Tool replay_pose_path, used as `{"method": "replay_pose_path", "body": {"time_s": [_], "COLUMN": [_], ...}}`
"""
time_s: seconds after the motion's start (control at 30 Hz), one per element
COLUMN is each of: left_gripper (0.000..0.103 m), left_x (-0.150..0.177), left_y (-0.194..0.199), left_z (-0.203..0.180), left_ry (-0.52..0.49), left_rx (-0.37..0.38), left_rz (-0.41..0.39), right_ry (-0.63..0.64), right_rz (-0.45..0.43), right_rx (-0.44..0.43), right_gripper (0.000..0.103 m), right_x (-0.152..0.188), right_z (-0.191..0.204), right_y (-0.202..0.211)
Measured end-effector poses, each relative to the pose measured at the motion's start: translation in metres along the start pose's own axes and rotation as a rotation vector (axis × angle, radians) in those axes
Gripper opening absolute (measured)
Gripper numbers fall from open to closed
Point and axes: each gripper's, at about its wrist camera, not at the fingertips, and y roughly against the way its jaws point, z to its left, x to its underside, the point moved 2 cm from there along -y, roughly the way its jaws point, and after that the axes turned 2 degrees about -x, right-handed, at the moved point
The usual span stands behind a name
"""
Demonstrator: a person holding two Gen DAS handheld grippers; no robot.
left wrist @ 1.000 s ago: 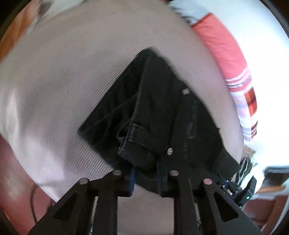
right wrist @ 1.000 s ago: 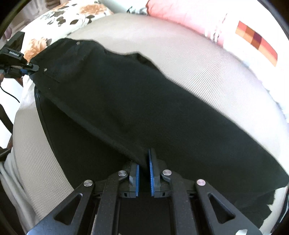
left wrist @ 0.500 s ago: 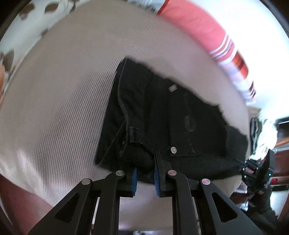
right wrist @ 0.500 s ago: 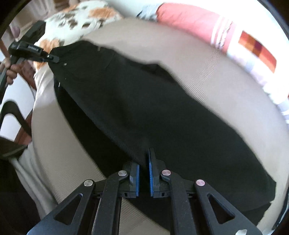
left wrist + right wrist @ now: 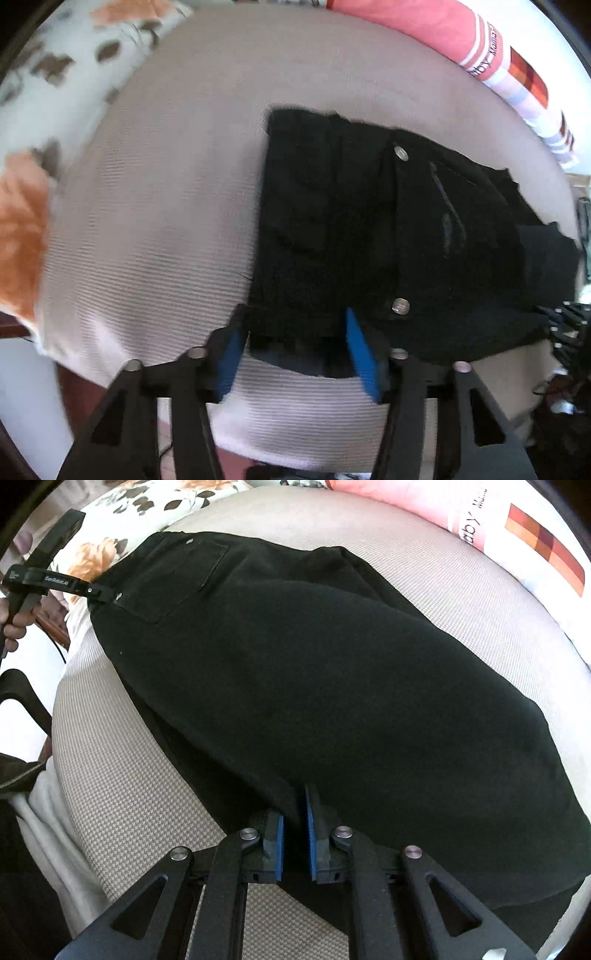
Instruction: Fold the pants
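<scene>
Now the left gripper (image 5: 295, 343), jaws just opening, straddles the black pants (image 5: 388, 240) waistband near the beige cushion's (image 5: 159, 221) edge; the right gripper (image 5: 294, 834) pinches their fold.

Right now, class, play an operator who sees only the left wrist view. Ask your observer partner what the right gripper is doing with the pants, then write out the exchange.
Observer: The right gripper is shut on the near edge of the black pants.
Operator: My left gripper has just been opening, and the waistband lies between its pads without being pinched. Is the leg flat?
Observer: Mostly. A raised fold shows just past the back pocket.
Operator: Who is steering my side?
Observer: A hand grips the left gripper's handle, off the cushion's edge.
</scene>
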Motion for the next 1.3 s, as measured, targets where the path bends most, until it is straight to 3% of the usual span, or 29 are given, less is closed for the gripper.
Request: {"method": "replay_pose_path", "body": {"time_s": [0.13, 0.27, 0.3, 0.33, 0.47, 0.57, 0.7, 0.9, 1.0, 1.03, 1.07, 1.1, 1.13, 1.17, 1.3], "left_gripper": [0.064, 0.064, 0.064, 0.064, 0.064, 0.064, 0.064, 0.064, 0.063, 0.057, 0.041, 0.032, 0.015, 0.009, 0.008], "left_x": [0.002, 0.009, 0.012, 0.017, 0.033, 0.041, 0.052, 0.072, 0.079, 0.080, 0.080, 0.078, 0.077, 0.073, 0.067], "left_y": [0.023, 0.047, 0.055, 0.066, 0.082, 0.076, 0.053, 0.013, -0.005, -0.010, -0.015, -0.020, -0.024, -0.028, -0.031], "left_z": [-0.007, -0.026, -0.032, -0.044, -0.095, -0.146, -0.218, -0.277, -0.303, -0.312, -0.319, -0.325, -0.327, -0.325, -0.325], "left_ry": [-0.018, -0.160, -0.181, -0.219, -0.335, -0.456, -0.610, -0.767, -0.831, -0.843, -0.847, -0.848, -0.841, -0.824, -0.774], "left_rx": [-0.044, -0.289, -0.316, -0.283, -0.059, 0.089, 0.174, 0.194, 0.166, 0.162, 0.159, 0.167, 0.166, 0.160, 0.183], "left_rz": [-0.054, -0.168, -0.216, -0.273, -0.348, -0.348, -0.321, -0.285, -0.277, -0.277, -0.275, -0.259, -0.250, -0.247, -0.233], "right_ry": [-0.033, -0.053, -0.056, -0.062, -0.133, -0.166, -0.197, -0.224, -0.237, -0.239, -0.239, -0.241, -0.247, -0.256, -0.288], "right_rz": [-0.016, -0.040, -0.048, -0.057, -0.077, -0.089, -0.104, -0.105, -0.115, -0.119, -0.124, -0.127, -0.128, -0.129, -0.178], "right_rx": [-0.016, -0.013, -0.013, -0.018, -0.070, -0.092, -0.108, -0.125, -0.132, -0.132, -0.132, -0.133, -0.134, -0.130, -0.111], "right_gripper": [0.011, 0.018, 0.020, 0.020, 0.020, 0.020, 0.020, 0.020, 0.020, 0.020, 0.020, 0.020, 0.021, 0.022, 0.031], "right_x": [0.004, 0.006, 0.007, 0.007, 0.005, -0.003, -0.002, 0.000, 0.000, 0.001, 0.003, 0.005, 0.005, 0.008, 0.022], "right_z": [-0.008, -0.015, -0.015, -0.015, -0.025, -0.032, -0.028, -0.033, -0.034, -0.035, -0.035, -0.037, -0.037, -0.039, -0.049], "right_y": [0.003, 0.008, 0.009, 0.010, 0.017, 0.020, 0.028, 0.031, 0.033, 0.034, 0.036, 0.037, 0.038, 0.041, 0.063]}}
